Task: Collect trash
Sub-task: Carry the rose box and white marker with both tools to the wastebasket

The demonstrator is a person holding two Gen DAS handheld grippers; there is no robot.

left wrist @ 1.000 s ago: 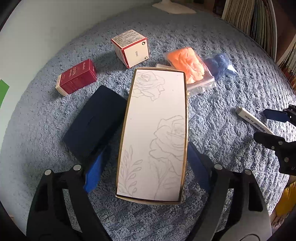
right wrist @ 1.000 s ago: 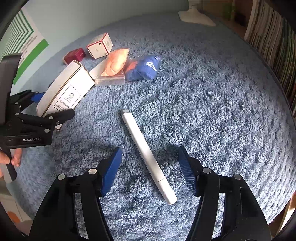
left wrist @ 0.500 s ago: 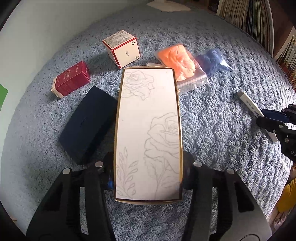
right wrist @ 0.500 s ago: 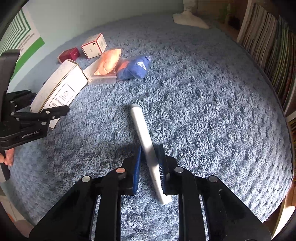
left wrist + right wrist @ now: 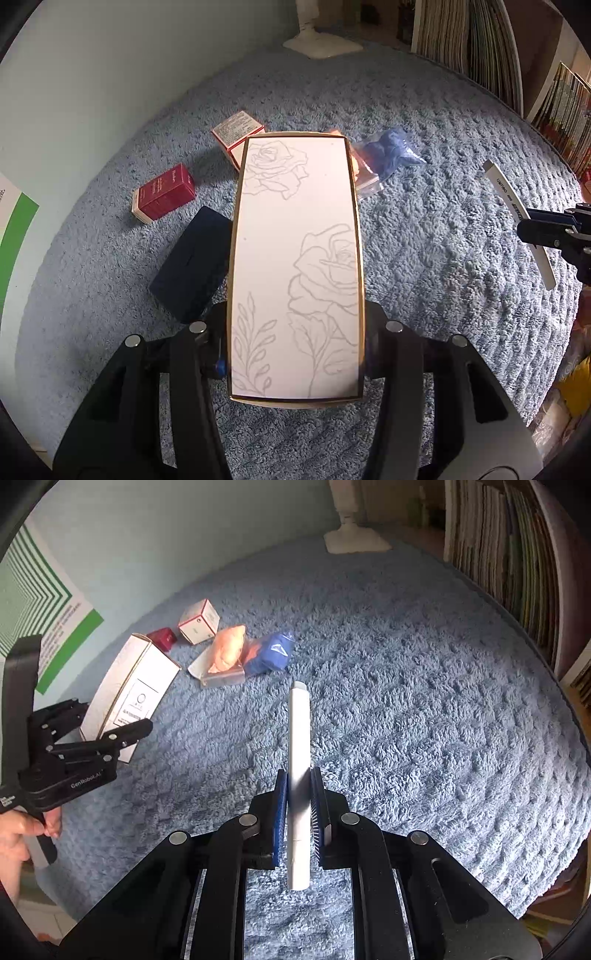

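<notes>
Left gripper (image 5: 295, 343): jaws clenched on the near end of the long white box (image 5: 295, 266), one jaw on each long side; most of the box sticks out ahead of the jaws, clear of the blue carpet (image 5: 443, 258)
Right gripper (image 5: 298, 808): jaws clenched on the white tube (image 5: 298, 760), gripped below its middle; a short tail hangs behind the jaws and the longer part points ahead, off the carpet
Risk, box: held only at one end, so the far end may likely sag or swing and pivot out of the pads if the hand tips or moves fast
Risk, tube: smooth and narrow, it could slide lengthwise through the pads if tilted steeply
Risk, both: the two loads stick out far ahead of the jaws and could knock each other or the litter below when brought together
Box look: flat white face with grey line drawings of roses and leaves, thin gold edging, printed label on one side
Tube look: slim, white, dark lettering along it, squared cap at the far end
Still on the carpet, ahead of the left jaws: a red box (image 5: 164, 194), a red-and-white box (image 5: 236, 129), clear bags (image 5: 384, 155) of orange and blue stuff, and a flat dark case (image 5: 192, 266) just left of the held box
Bin: not visible in either view
</notes>
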